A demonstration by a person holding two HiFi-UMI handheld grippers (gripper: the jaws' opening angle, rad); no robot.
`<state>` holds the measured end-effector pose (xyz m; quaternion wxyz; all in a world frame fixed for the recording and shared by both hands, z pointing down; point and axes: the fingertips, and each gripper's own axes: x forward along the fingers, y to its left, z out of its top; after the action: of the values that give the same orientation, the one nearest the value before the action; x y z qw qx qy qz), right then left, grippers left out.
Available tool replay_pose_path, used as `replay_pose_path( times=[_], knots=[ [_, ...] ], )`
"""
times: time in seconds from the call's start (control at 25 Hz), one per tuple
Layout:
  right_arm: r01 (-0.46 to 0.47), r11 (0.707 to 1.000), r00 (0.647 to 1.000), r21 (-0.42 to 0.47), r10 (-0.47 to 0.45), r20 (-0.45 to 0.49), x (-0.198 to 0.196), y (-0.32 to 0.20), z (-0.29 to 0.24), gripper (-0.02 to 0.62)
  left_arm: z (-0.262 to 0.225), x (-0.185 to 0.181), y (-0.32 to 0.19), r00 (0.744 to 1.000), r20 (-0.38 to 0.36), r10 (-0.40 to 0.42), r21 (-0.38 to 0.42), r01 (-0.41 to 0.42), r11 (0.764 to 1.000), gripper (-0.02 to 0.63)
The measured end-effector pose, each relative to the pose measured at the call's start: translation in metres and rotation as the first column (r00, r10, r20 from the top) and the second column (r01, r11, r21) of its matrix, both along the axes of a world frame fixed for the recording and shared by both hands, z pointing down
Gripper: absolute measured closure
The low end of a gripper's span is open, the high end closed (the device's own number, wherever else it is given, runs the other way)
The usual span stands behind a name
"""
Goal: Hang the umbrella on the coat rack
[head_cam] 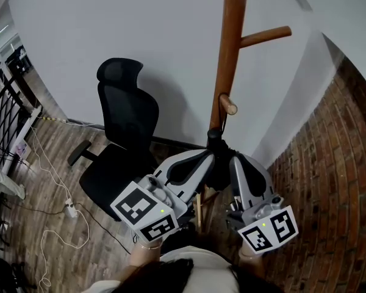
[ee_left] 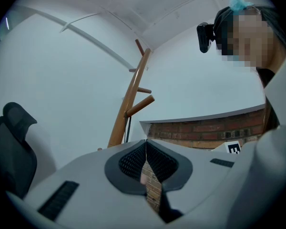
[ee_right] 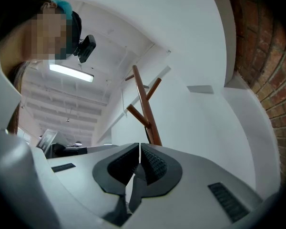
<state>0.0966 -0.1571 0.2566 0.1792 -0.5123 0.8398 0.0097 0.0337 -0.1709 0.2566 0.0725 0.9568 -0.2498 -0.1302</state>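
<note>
The wooden coat rack (head_cam: 232, 47) rises against the white wall, with a short peg (head_cam: 227, 106) low on its pole. A black umbrella (head_cam: 216, 144) hangs just below that peg by a thin strap (head_cam: 221, 119). Both grippers meet at the umbrella's body. My left gripper (head_cam: 208, 157) comes in from the left with its jaws shut tip to tip (ee_left: 145, 141); only brick wall shows through the gap. My right gripper (head_cam: 235, 160) comes in from the right, shut (ee_right: 140, 145), with a dark strip of the umbrella (ee_right: 137, 175) between its pads. The jaws hide most of the umbrella in both gripper views.
A black office chair (head_cam: 123, 133) stands left of the rack. A brick wall (head_cam: 329, 163) runs along the right. White cables and a power strip (head_cam: 70, 209) lie on the wooden floor at the left. An upper peg (head_cam: 265, 36) sticks out to the right.
</note>
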Motion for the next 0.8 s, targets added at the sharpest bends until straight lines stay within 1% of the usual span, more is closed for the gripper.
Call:
replay_pose_path(
  times=[0.28, 0.52, 0.8],
  knots=[
    [-0.009, 1.000, 1.000, -0.021, 0.009, -0.007, 0.000, 0.027, 0.006, 0.558, 0.002, -0.004, 0.030, 1.000, 0.005, -0.026, -0.006, 0.026, 1.000, 0.595],
    [-0.019, 0.999, 1.000, -0.032, 0.019, -0.001, 0.002, 0.047, 0.009, 0.558, 0.006, -0.003, 0.054, 0.999, 0.029, -0.043, -0.010, 0.044, 0.999, 0.595],
    [-0.038, 0.999, 0.999, -0.036, 0.037, -0.026, 0.003, 0.057, 0.011, 0.558, 0.005, -0.006, 0.064, 0.998, 0.027, -0.059, -0.005, 0.059, 0.998, 0.595]
  ],
)
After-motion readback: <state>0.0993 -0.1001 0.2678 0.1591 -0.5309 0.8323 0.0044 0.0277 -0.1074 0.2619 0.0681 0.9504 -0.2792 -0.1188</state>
